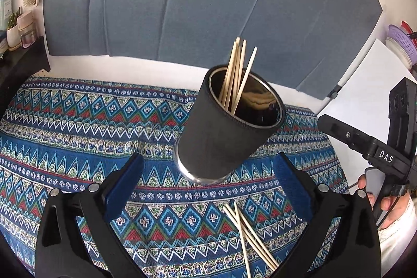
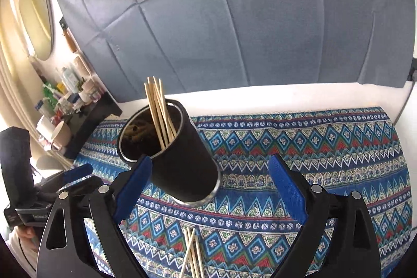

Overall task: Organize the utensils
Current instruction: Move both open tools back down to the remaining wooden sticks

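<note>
The task looks partly done. A black holder cup [image 1: 229,132] stands on the patterned cloth [image 1: 78,121] that covers the desk, and several wooden chopsticks [image 1: 235,72] already stand inside it, leaning on its rim. A small pile of loose chopsticks [image 1: 250,236] lies on the cloth nearer to the cameras than the cup, some of them crossed over one another; these are what is left to put in.

The left gripper [image 1: 206,186] has its fingers wide apart with nothing between them, and the cup is just beyond the tips. The right gripper [image 2: 209,189] is also wide and holds nothing; in its view the cup is by the left finger, and I cannot tell if they touch. The next job, I think, is to collect the loose sticks
</note>
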